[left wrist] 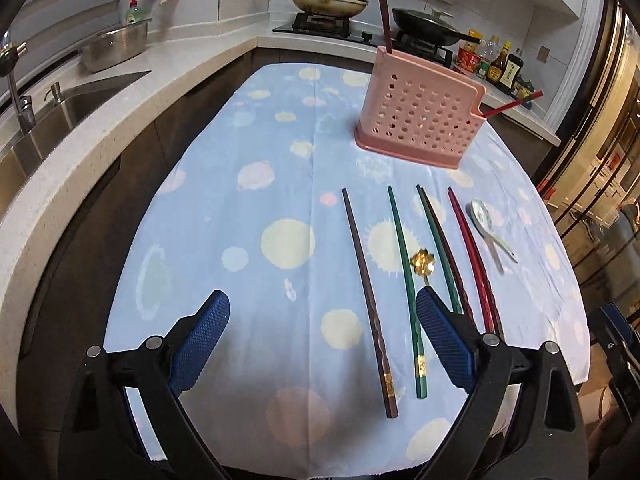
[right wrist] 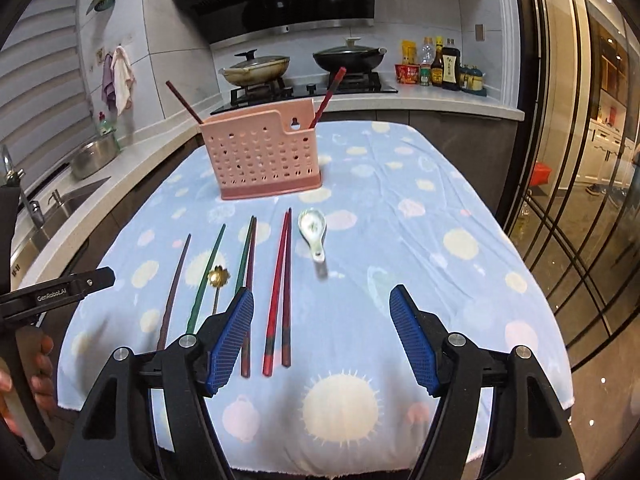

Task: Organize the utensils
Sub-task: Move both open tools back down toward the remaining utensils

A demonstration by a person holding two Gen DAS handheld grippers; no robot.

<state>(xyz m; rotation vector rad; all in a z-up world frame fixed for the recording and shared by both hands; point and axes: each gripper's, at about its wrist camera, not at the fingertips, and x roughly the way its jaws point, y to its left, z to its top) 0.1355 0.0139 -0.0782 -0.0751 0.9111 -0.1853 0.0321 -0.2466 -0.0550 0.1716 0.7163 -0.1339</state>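
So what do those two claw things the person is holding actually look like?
Both the left gripper and right gripper have black plastic frames with silver pivot bolts and blue ribbed finger pads. White lettering marks the left one's side.

holder [right wrist: 260, 160]: pink, perforated | cloth [right wrist: 400, 220]: blue, pastel dots | spoon [right wrist: 314, 226]: white | claw pads [right wrist: 234, 336]: blue

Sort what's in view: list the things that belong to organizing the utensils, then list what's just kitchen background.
For the job:
pink holder
chopsticks on the cloth
white ceramic spoon
gold flower spoon

Just background:
two lidded pans
sauce bottles
steel pot
sink
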